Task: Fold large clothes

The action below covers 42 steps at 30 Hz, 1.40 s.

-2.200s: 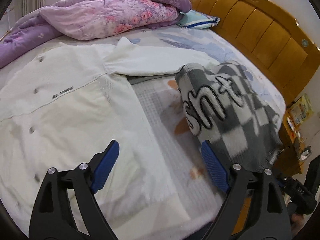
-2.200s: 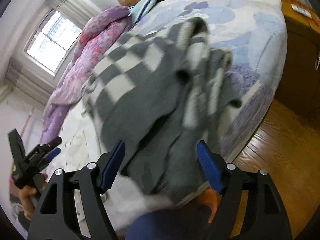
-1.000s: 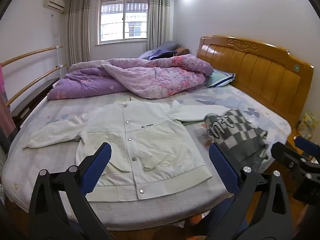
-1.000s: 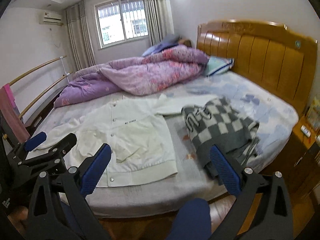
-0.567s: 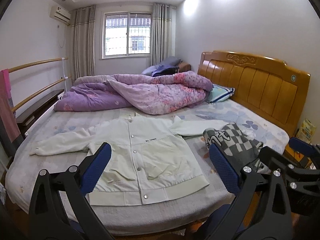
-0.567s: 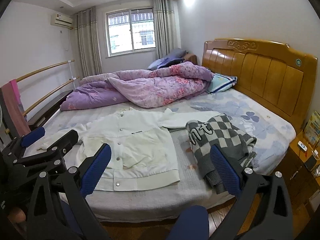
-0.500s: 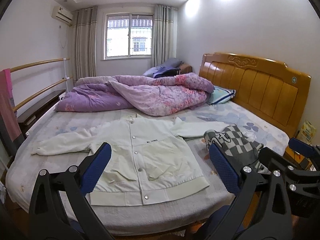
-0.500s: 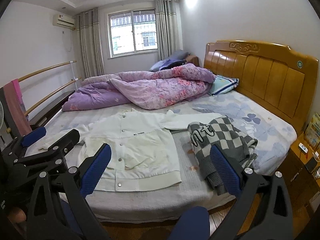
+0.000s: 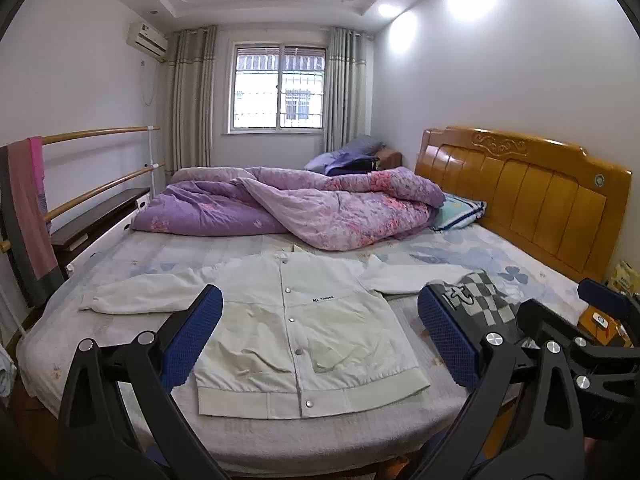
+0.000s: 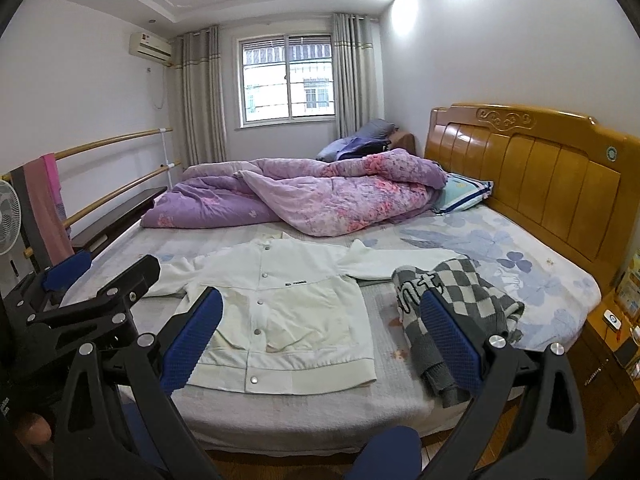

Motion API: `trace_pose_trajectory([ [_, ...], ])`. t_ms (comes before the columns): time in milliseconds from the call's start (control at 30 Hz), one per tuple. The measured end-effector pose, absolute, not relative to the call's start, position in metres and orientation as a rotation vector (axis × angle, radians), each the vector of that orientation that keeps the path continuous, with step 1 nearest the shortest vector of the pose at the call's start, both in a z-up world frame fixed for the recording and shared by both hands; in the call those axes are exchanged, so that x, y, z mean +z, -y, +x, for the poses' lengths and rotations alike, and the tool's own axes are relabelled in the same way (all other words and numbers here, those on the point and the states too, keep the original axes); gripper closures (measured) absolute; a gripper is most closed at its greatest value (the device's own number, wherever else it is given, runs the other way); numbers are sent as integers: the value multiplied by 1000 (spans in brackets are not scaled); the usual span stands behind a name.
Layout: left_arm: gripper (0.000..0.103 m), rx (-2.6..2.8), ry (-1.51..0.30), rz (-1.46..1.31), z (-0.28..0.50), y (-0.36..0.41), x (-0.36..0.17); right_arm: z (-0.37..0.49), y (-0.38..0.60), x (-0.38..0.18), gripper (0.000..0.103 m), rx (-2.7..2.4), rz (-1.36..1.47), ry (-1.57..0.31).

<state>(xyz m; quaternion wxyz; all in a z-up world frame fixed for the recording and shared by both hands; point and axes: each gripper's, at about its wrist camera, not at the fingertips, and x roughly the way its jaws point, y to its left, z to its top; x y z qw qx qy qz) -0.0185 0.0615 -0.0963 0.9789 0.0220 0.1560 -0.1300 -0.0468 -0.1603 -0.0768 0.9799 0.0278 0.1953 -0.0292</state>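
A white button-front jacket (image 9: 304, 332) lies spread flat on the bed, sleeves out to both sides; it also shows in the right wrist view (image 10: 280, 312). A grey-and-white checked sweater (image 9: 480, 300) lies bunched at the jacket's right, near the bed's front edge, and shows in the right wrist view (image 10: 452, 300) too. My left gripper (image 9: 320, 336) is open and empty, held back from the bed. My right gripper (image 10: 320, 336) is open and empty, also back from the bed. Each gripper appears at the edge of the other's view.
A purple floral duvet (image 9: 312, 208) is heaped at the far side of the bed. A wooden headboard (image 9: 528, 196) stands at the right with a pillow (image 9: 460, 208) beside it. A rail with a pink towel (image 9: 28, 208) is at the left. A nightstand (image 10: 608, 332) sits at the right.
Both grippers have drawn back and up from the bed, so the whole bed now shows. The checked sweater, close under the grippers before, lies on the bed. Both grippers stay open.
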Motion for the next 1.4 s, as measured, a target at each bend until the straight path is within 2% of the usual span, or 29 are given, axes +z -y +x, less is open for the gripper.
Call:
trace_pose_trajectory([
  [1400,5,-293,-287,59,-26,-42,-92,-61,173,-74,8,-133,66,-353],
])
